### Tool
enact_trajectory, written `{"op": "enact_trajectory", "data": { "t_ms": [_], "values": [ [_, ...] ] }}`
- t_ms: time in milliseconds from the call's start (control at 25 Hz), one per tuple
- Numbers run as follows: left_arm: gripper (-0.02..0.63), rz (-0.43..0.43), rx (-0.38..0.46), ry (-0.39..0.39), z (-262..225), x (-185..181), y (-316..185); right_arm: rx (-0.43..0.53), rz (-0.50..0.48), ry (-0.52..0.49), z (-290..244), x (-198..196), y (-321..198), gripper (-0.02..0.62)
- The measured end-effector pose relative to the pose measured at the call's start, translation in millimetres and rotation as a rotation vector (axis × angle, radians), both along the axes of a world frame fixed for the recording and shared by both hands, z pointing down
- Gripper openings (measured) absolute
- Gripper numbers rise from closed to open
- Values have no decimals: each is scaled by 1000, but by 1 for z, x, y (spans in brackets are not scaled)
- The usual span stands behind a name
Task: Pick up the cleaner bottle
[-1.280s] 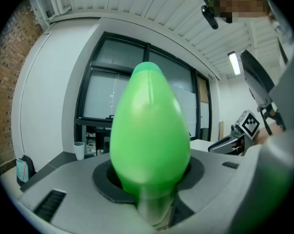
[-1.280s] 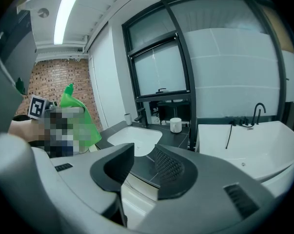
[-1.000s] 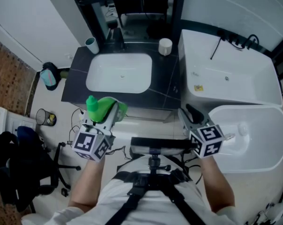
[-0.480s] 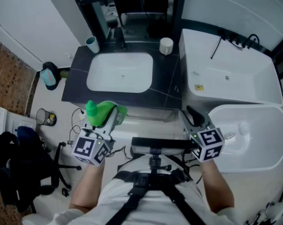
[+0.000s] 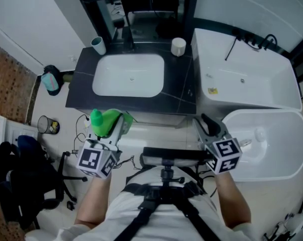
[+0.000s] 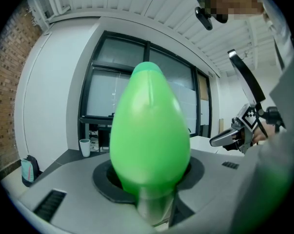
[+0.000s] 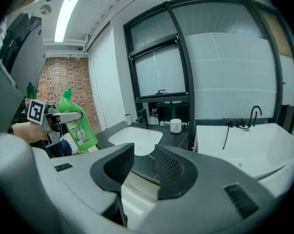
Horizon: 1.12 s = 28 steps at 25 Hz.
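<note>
The green cleaner bottle (image 5: 102, 119) is off the counter, in front of the dark vanity, with my left gripper (image 5: 112, 123) shut on its body. In the left gripper view the bottle (image 6: 149, 135) fills the middle, its capped end pointing up and away, pinched between the jaws. The right gripper view shows the same bottle (image 7: 78, 126) at the left, tilted, held by the left gripper (image 7: 64, 117). My right gripper (image 5: 204, 121) hangs in front of the vanity's right end; its jaws (image 7: 144, 162) stand open with nothing between them.
A white sink basin (image 5: 128, 75) sits in the dark counter (image 5: 80, 87), with a white cup (image 5: 98, 46) at the back left and a white jar (image 5: 178, 46) at the back right. White tubs (image 5: 251, 79) stand at right. A teal bin (image 5: 51, 81) and black chair (image 5: 20, 174) stand left.
</note>
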<state>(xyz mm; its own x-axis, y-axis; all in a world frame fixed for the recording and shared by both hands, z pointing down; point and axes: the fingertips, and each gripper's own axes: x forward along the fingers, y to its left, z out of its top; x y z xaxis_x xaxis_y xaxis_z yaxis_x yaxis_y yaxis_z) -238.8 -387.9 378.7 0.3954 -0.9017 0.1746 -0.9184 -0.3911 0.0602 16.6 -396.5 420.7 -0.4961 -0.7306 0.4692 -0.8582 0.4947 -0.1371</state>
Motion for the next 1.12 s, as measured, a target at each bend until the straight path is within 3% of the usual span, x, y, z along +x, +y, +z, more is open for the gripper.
{"op": "enact_trajectory", "data": {
  "t_ms": [520, 1120],
  "values": [
    [160, -29, -34, -55, 13, -57, 2, -11, 47, -10, 9, -30, 4, 135],
    [160, 71, -64, -51, 21, -75, 3, -14, 91, -18, 17, -68, 9, 135]
  ]
}}
